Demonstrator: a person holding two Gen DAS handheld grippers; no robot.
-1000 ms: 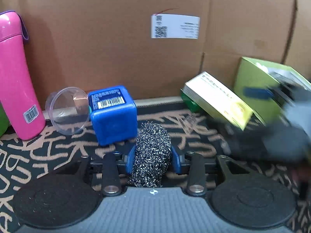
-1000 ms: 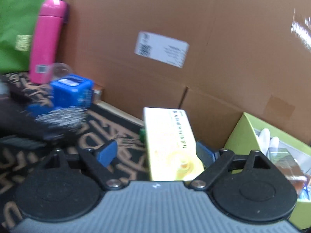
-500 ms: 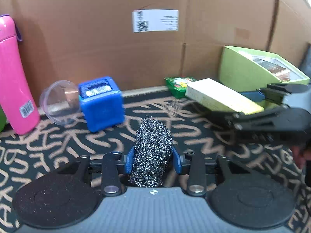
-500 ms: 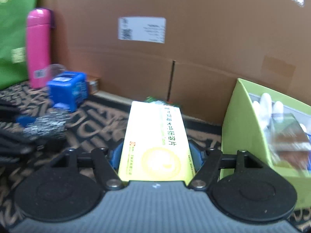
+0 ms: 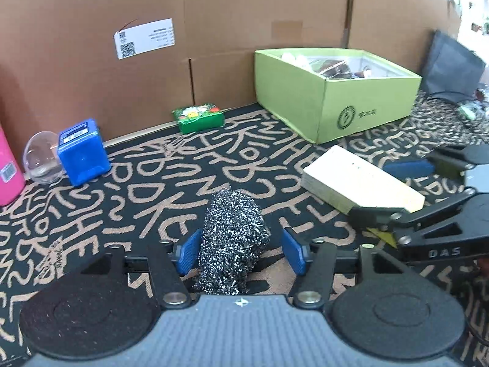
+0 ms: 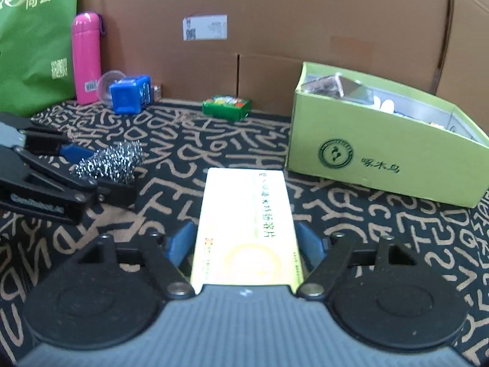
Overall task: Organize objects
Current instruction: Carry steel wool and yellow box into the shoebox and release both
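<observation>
My left gripper (image 5: pixel 238 249) stands open around a steel wool scrubber (image 5: pixel 233 238) that lies on the patterned mat; there are gaps between the blue pads and the scrubber. The scrubber also shows in the right wrist view (image 6: pixel 110 165). My right gripper (image 6: pixel 244 241) stands open around a yellow-white flat box (image 6: pixel 246 229) that rests on the mat; it also shows in the left wrist view (image 5: pixel 357 180). A green open carton (image 6: pixel 382 159) with several items inside stands to the right.
A small green packet (image 6: pixel 226 107), a blue cube box (image 6: pixel 128 93), a clear cup (image 6: pixel 107 87) and a pink bottle (image 6: pixel 86 58) line the cardboard back wall (image 6: pixel 275 15). A green bag (image 6: pixel 33 36) stands far left.
Both grippers pulled back from the wall and came down to the mat. Both jaws opened: the scrubber and the yellow box now lie free between the pads.
</observation>
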